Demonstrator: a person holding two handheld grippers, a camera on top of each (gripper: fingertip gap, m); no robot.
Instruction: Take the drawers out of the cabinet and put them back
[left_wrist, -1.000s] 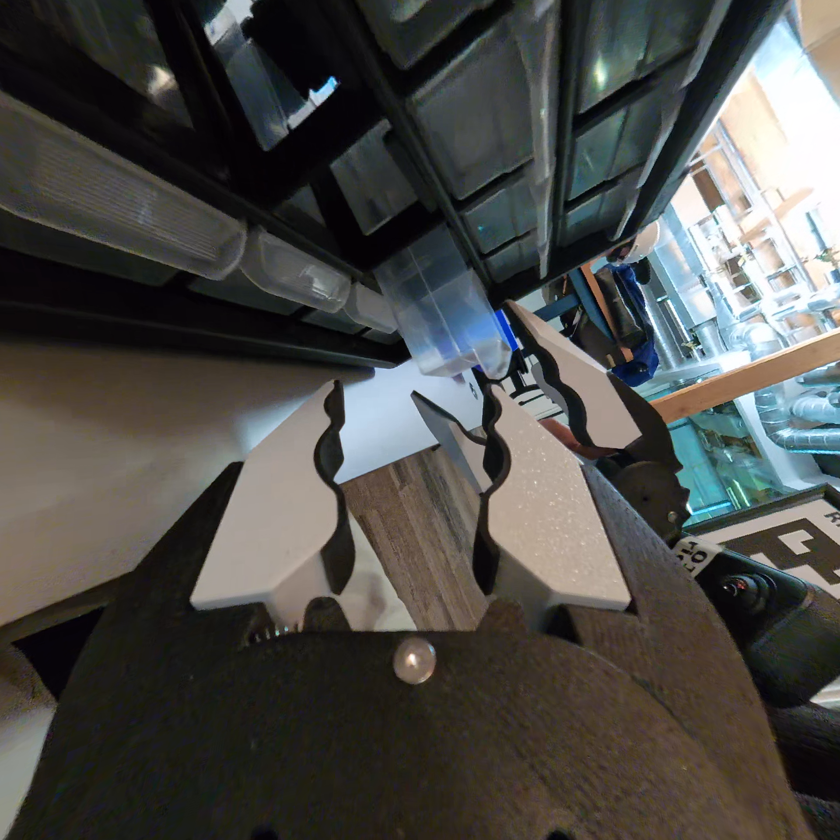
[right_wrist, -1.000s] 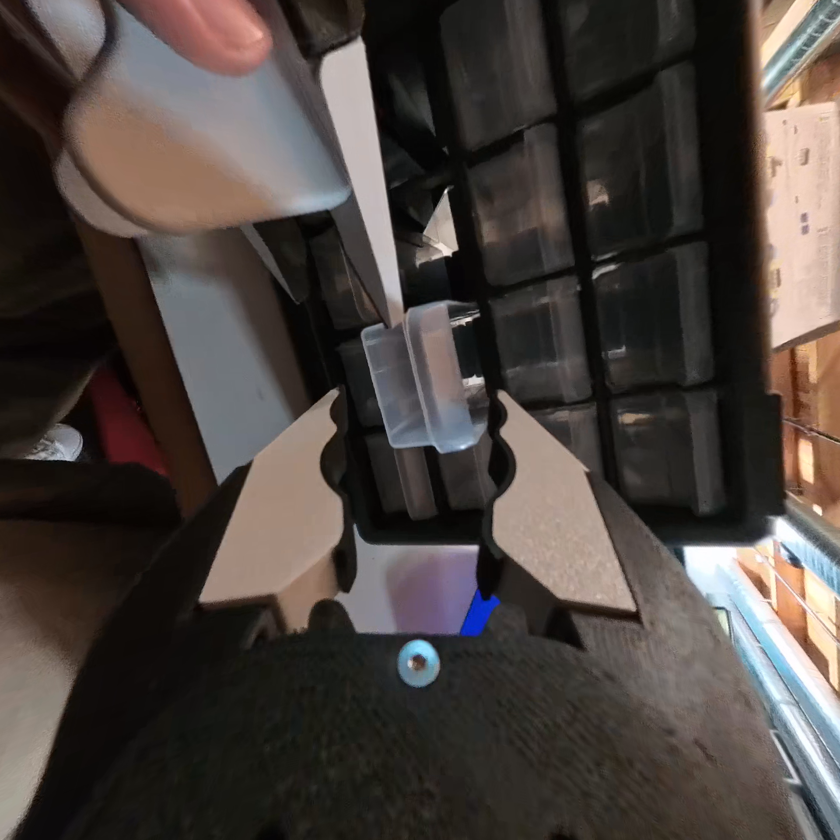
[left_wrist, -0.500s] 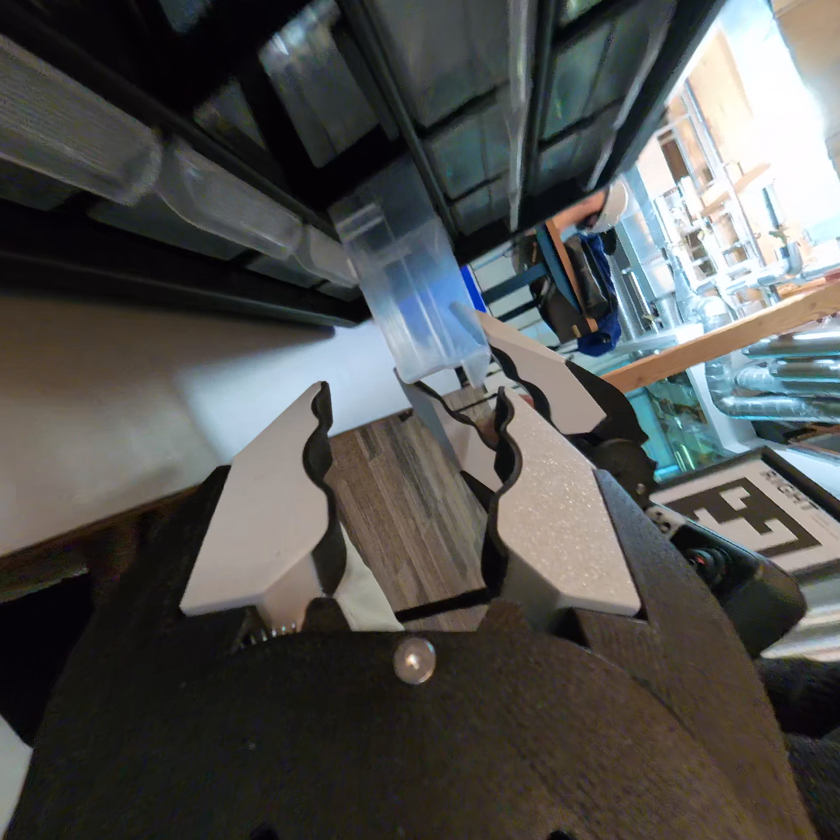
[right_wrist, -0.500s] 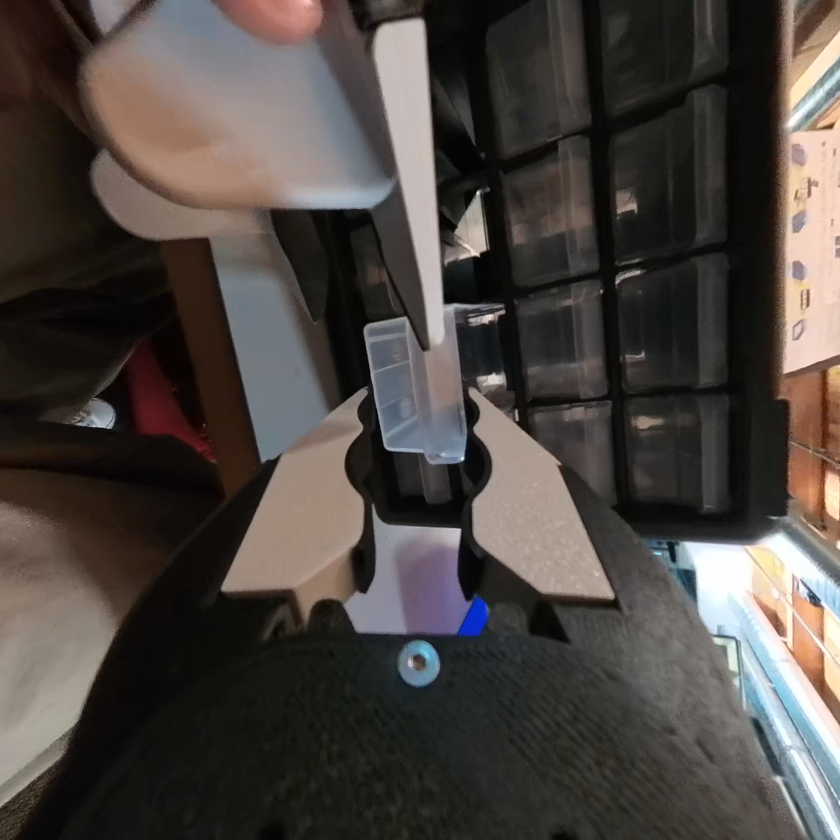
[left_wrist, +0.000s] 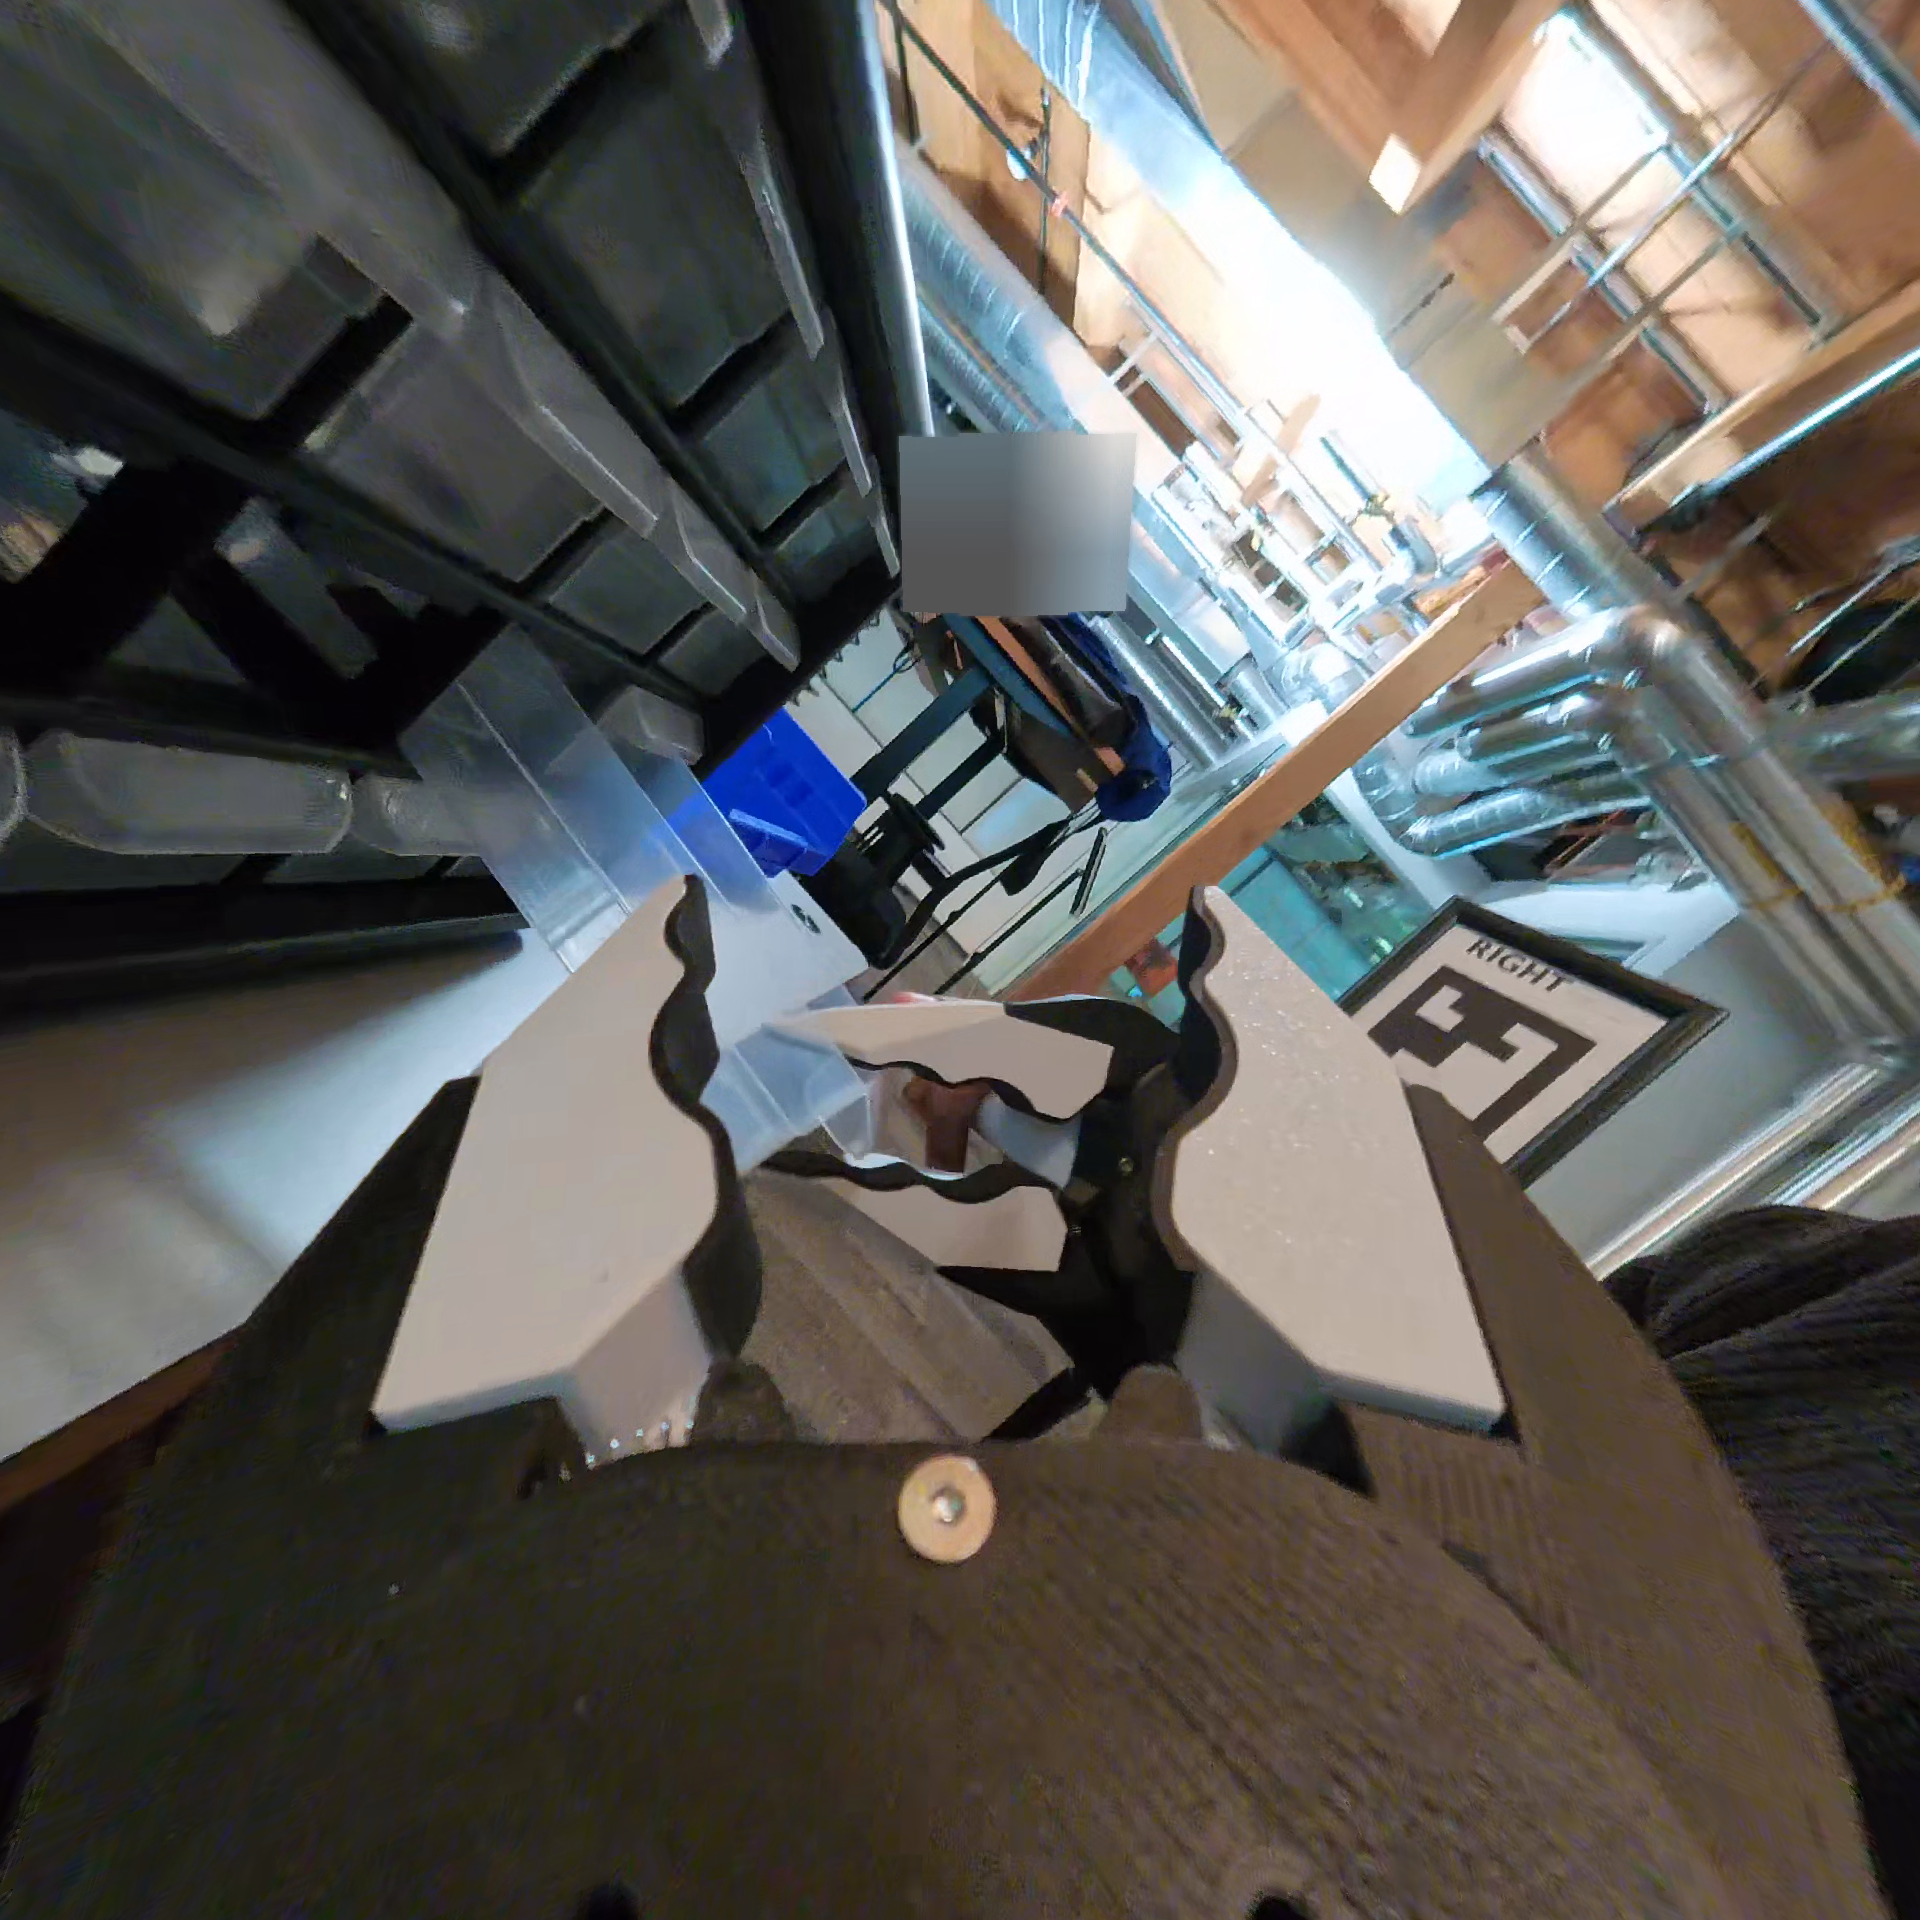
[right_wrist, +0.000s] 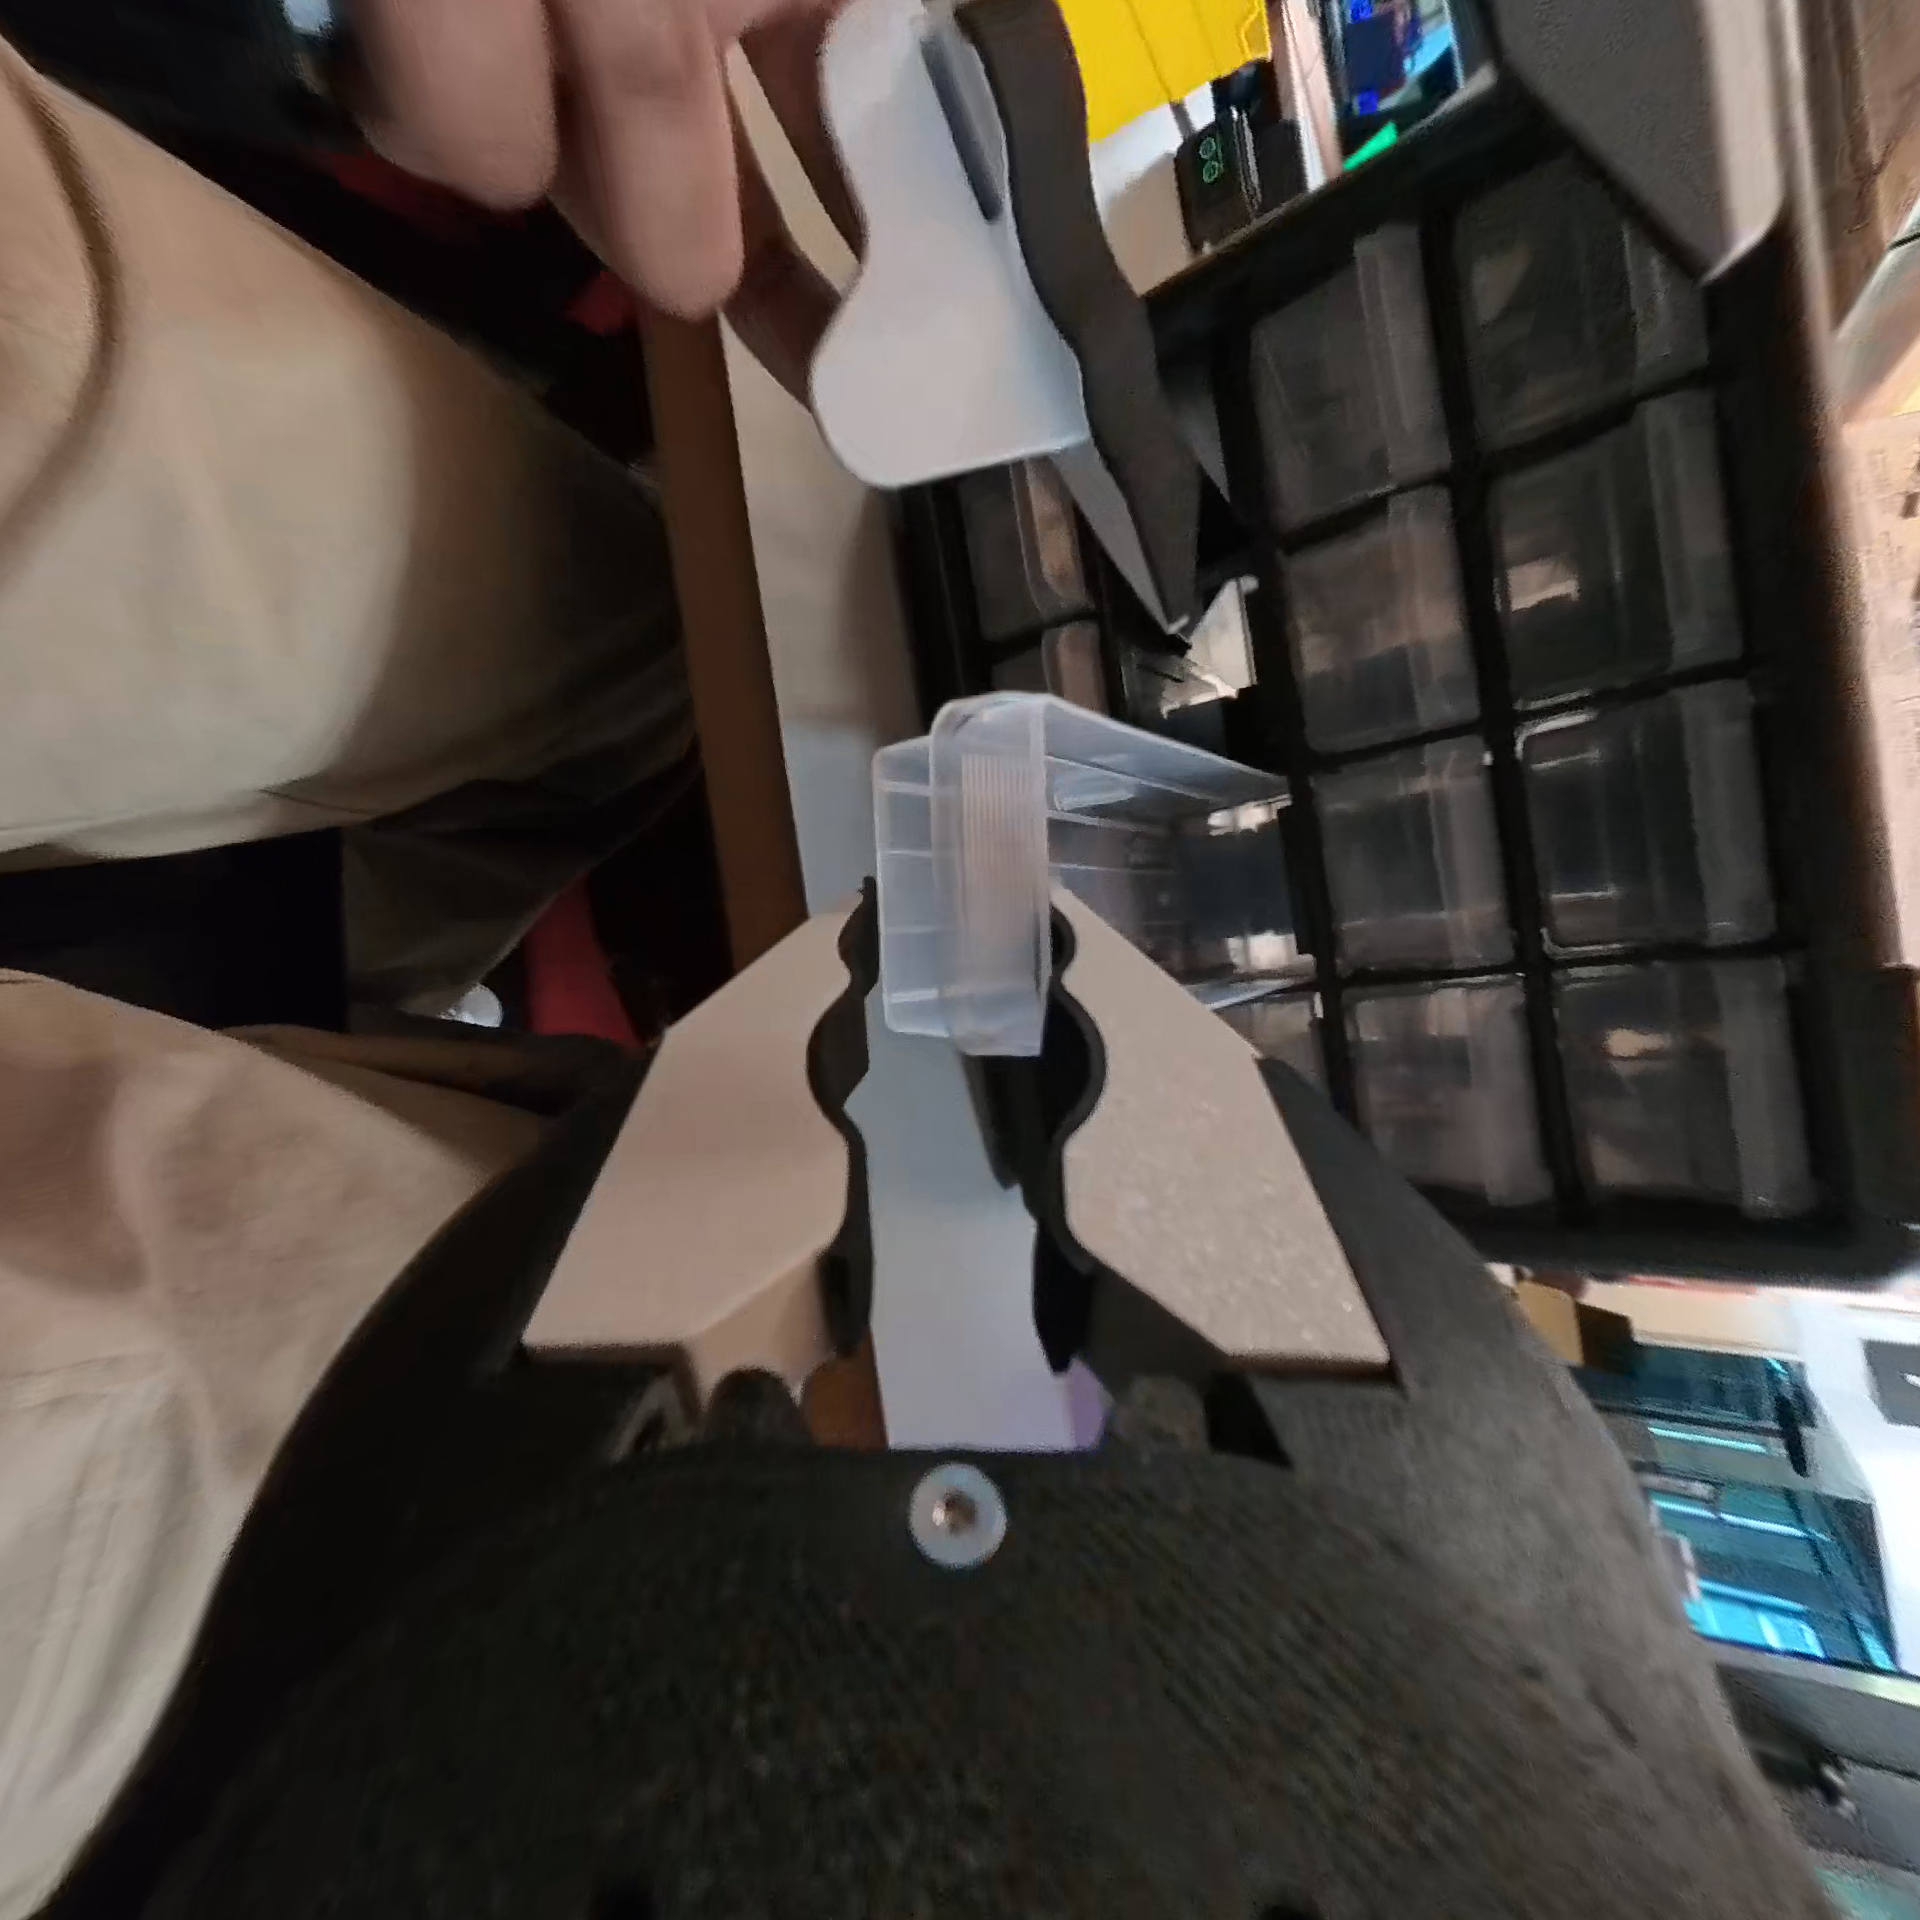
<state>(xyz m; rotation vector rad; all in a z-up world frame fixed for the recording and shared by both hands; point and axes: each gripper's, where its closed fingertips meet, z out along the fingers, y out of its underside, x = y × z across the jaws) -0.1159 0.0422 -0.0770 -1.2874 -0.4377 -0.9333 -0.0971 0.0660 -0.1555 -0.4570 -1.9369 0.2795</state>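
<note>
A black cabinet (right_wrist: 1507, 727) holds several translucent drawers; it also fills the upper left of the left wrist view (left_wrist: 416, 312). One clear drawer (right_wrist: 997, 852) sticks far out of its slot, its rear end still at the frame. My right gripper (right_wrist: 961, 914) is shut on the drawer's front handle. In the left wrist view the same drawer (left_wrist: 582, 821) slants down to the right gripper (left_wrist: 831, 1101). My left gripper (left_wrist: 940, 904) is wide open and empty, just beside the drawer. It also shows at the top of the right wrist view (right_wrist: 1039, 312), held by a hand (right_wrist: 623, 156).
The cabinet stands on a white surface (left_wrist: 208, 1091). A person's beige trousers (right_wrist: 260, 520) fill the left of the right wrist view. A blue bin (left_wrist: 790, 790), a wooden beam (left_wrist: 1299, 748) and metal pipes (left_wrist: 1662, 727) lie beyond the cabinet.
My right gripper has closed on the clear drawer's handle and drawn it farther out of the cabinet. My left gripper has opened wider and swung to the right of the drawer.
</note>
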